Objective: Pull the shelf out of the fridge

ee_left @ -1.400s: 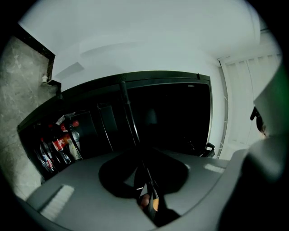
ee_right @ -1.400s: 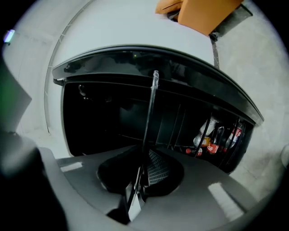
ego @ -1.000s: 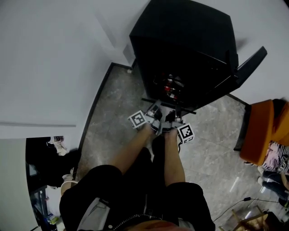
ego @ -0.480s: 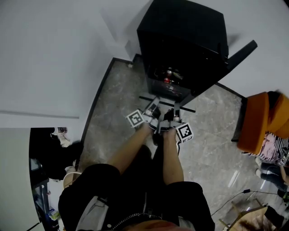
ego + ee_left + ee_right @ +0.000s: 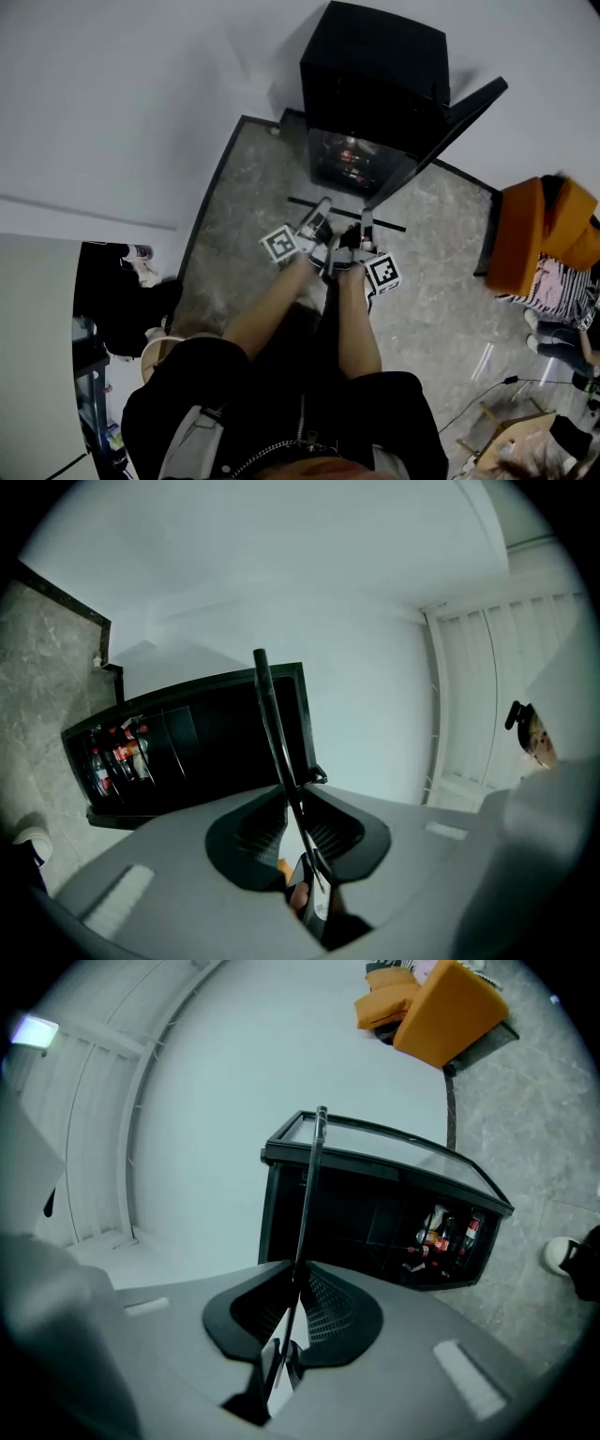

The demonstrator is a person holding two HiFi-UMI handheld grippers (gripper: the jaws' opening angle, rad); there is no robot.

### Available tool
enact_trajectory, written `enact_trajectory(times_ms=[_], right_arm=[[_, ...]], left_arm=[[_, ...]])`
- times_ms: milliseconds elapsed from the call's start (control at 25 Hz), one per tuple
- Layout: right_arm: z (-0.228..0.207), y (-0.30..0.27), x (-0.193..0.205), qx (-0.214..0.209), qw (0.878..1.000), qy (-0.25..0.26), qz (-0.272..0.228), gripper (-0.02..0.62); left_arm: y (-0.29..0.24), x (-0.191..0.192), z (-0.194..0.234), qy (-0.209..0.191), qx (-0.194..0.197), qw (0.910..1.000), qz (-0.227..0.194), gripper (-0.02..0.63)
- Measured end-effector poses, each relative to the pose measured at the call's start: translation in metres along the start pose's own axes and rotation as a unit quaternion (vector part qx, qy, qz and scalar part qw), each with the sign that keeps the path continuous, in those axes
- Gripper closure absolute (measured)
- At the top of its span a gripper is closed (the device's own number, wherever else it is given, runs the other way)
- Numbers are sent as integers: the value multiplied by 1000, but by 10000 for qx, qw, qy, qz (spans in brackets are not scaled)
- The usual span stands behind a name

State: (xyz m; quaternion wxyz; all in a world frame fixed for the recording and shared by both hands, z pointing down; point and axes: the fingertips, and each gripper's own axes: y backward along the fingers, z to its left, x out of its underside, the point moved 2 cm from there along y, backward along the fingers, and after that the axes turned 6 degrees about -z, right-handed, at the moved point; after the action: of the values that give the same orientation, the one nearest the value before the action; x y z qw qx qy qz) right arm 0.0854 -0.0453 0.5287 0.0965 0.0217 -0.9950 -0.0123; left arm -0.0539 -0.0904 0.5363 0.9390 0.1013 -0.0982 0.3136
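The shelf [image 5: 347, 215] is a thin dark panel seen edge-on, held clear of the black fridge [image 5: 375, 75] above the stone floor. My left gripper [image 5: 317, 223] is shut on its near edge, and my right gripper [image 5: 365, 228] is shut on it a little to the right. In the left gripper view the shelf [image 5: 272, 724] runs as a narrow dark bar out of the left gripper [image 5: 292, 808] toward the fridge [image 5: 216, 742]. The right gripper view shows the same: the shelf [image 5: 312, 1185] clamped in the right gripper [image 5: 298, 1283]. The fridge door [image 5: 441, 127] stands open, with bottles [image 5: 349, 155] inside.
An orange chair [image 5: 530, 234] stands to the right of the fridge, with a person in striped clothing [image 5: 562, 300] beyond it. A cable [image 5: 511, 384] lies on the floor at the right. Dark furniture [image 5: 112, 309] sits at the left by the white wall.
Both grippers and the shelf have drawn back from the fridge, and a wider strip of floor now lies between them. The grip on the shelf is unchanged.
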Motion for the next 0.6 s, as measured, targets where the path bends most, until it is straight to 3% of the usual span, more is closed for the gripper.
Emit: enact_trajectory(times_ms=[200, 440, 600], right_arm=[[38, 30, 3, -124, 9999, 57, -51, 563], [73, 46, 0, -289, 9994, 179, -36, 561], [86, 53, -4, -440, 9989, 138, 6, 561]], left_arm=[[30, -3, -35, -210, -238, 9995, 62, 546], [36, -5, -85, -115, 399, 9991, -75, 546], [44, -3, -97, -258, 344, 9990, -137, 546]])
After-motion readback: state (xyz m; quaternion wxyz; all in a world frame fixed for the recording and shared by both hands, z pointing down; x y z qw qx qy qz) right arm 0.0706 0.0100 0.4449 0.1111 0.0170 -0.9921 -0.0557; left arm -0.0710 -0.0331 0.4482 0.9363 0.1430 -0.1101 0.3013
